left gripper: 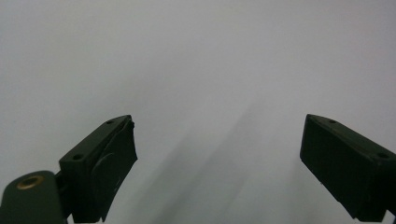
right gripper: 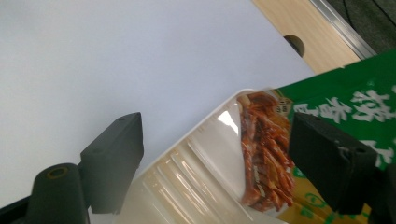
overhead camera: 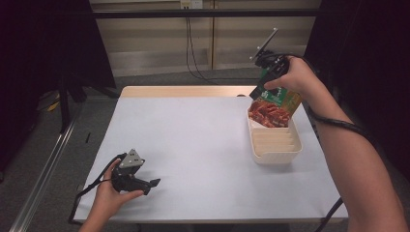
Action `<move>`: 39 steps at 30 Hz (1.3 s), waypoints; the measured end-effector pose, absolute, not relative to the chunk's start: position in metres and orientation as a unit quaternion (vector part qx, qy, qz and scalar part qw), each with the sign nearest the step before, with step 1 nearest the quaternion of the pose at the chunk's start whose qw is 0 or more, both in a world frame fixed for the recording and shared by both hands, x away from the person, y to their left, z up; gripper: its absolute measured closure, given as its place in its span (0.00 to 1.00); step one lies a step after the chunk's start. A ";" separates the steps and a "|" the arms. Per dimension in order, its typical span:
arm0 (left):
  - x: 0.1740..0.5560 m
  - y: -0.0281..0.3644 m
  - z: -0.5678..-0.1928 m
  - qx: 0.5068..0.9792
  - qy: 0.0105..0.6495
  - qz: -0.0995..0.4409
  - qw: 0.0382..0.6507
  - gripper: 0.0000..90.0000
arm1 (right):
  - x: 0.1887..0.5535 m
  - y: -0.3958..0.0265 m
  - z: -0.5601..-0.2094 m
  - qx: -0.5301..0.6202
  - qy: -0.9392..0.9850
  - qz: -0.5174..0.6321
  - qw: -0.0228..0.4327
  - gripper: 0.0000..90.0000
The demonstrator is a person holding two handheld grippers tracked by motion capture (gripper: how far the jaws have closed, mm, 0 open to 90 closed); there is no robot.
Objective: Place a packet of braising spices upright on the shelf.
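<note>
A snack packet, green at the top with red strips showing through its window, stands on end in the far part of a white ribbed tray at the table's right side. My right gripper hangs over the packet's top, pointing down. In the right gripper view the right gripper is open wide; the packet lies beside its right jaw, far from the left one, above the tray. My left gripper rests near the table's front left, and the left gripper is open over bare white tabletop.
The white table sheet ends at a wooden strip along the far edge, with a round hole near the tray. Cables trail from both grippers. A metal rail runs along the floor at the left.
</note>
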State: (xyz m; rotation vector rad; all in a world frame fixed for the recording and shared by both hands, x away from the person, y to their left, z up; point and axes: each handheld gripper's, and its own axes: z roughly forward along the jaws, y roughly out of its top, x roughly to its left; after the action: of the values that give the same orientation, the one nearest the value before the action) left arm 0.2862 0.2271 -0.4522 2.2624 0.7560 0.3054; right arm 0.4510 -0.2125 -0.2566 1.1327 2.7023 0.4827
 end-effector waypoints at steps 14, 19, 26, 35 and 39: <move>0.286 0.226 -0.453 0.878 0.292 0.121 0.359 0.12 | 0.440 -0.190 -0.280 0.344 0.920 0.176 0.069 0.21; 0.286 0.226 -0.453 0.878 0.292 0.120 0.359 0.12 | 0.436 -0.184 -0.292 0.336 0.924 0.172 0.062 0.21; 0.286 0.226 -0.453 0.880 0.295 0.118 0.353 0.12 | 0.428 -0.177 -0.309 0.324 0.929 0.171 0.052 0.20; 0.286 0.225 -0.454 0.877 0.295 0.117 0.360 0.12 | 0.420 -0.168 -0.326 0.306 0.936 0.166 0.041 0.19; 0.286 0.226 -0.453 0.883 0.289 0.119 0.350 0.12 | 0.415 -0.160 -0.337 0.295 0.940 0.168 0.034 0.19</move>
State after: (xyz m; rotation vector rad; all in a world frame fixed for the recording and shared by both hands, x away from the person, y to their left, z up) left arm 0.2863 0.2264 -0.4529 2.2873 0.7477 0.3071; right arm 0.4150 -0.1602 -0.3367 0.9072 2.8908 0.5167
